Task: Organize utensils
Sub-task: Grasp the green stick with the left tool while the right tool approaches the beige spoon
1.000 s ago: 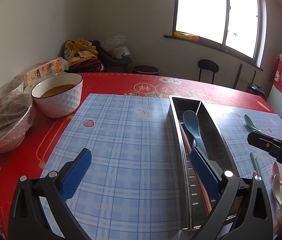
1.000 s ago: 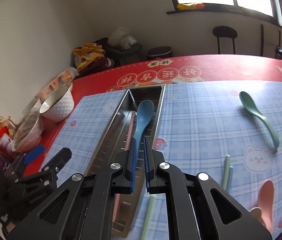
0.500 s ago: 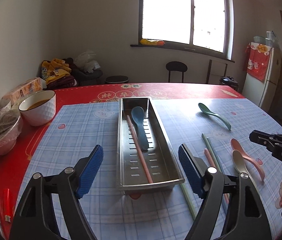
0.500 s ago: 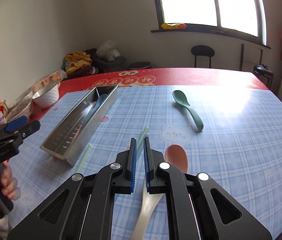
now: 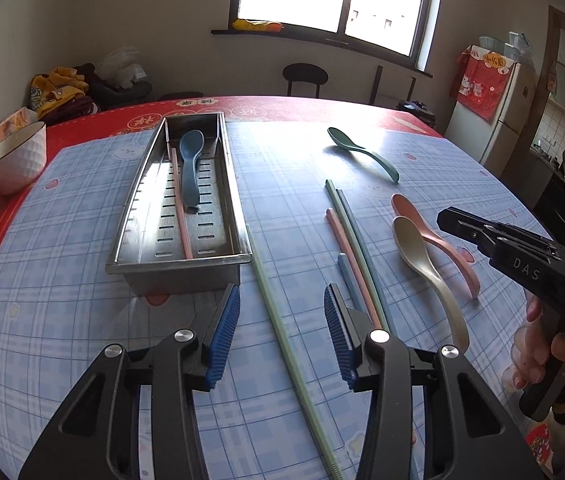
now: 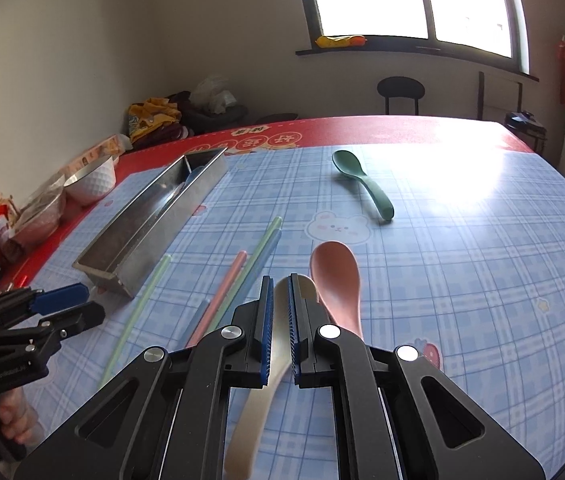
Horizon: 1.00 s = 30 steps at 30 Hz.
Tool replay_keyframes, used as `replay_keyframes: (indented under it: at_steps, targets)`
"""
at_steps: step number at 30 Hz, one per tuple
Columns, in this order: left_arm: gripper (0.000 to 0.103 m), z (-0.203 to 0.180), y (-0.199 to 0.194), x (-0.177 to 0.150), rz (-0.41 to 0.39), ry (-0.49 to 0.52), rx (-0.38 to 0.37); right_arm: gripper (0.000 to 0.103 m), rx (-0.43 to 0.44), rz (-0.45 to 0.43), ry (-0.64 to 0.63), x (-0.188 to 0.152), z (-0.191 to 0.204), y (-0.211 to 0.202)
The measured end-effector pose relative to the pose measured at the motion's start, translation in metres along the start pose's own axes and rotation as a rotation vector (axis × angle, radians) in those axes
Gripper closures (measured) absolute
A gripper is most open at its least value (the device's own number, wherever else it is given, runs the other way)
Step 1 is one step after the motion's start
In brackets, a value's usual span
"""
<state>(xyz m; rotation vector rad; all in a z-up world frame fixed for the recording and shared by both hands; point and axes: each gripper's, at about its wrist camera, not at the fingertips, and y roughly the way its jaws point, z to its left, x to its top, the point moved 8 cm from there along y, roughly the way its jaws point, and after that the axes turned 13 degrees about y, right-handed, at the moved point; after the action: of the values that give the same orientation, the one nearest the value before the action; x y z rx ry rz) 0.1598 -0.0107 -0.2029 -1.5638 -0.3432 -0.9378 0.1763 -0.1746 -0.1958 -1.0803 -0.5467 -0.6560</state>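
A steel tray holds a blue spoon and a pink chopstick. My left gripper hovers low just right of the tray's near end. Its jaws are closing with a light green chopstick between them, and the pads are not touching it. More chopsticks, a beige spoon, a pink spoon and a green spoon lie to the right. My right gripper is shut and empty above the beige spoon, beside the pink spoon.
A white bowl, a wrapped bowl and snack packs stand along the table's left red edge. The blue checked mat stretches to the right. A chair and a fridge stand beyond the table.
My left gripper has swung from beside the tray to its right, over the light green chopstick, and its jaws have narrowed. My right gripper has moved from above the tray to the spoons.
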Motion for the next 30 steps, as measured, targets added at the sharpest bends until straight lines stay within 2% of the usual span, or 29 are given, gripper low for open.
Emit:
replay_keyframes:
  at_steps: [5,10,12,27,30]
  targets:
    - [0.067,-0.004,0.013,-0.009,0.059,-0.010,-0.009,0.095,0.014,-0.002,0.012,-0.005,-0.005,-0.001]
    - [0.078,-0.003,0.026,-0.015,0.105,-0.022,-0.004,0.095,0.042,-0.002,0.037,-0.004,-0.007,-0.002]
    - [0.086,-0.001,0.030,-0.017,0.128,-0.016,0.015,0.095,0.048,-0.001,0.046,-0.004,-0.009,-0.003]
    - [0.087,-0.005,0.037,-0.013,0.137,0.038,0.055,0.095,0.086,0.033,0.071,-0.005,-0.012,0.001]
    - [0.095,-0.003,0.035,-0.015,0.124,0.011,0.043,0.095,0.084,0.037,0.068,-0.005,-0.011,0.002]
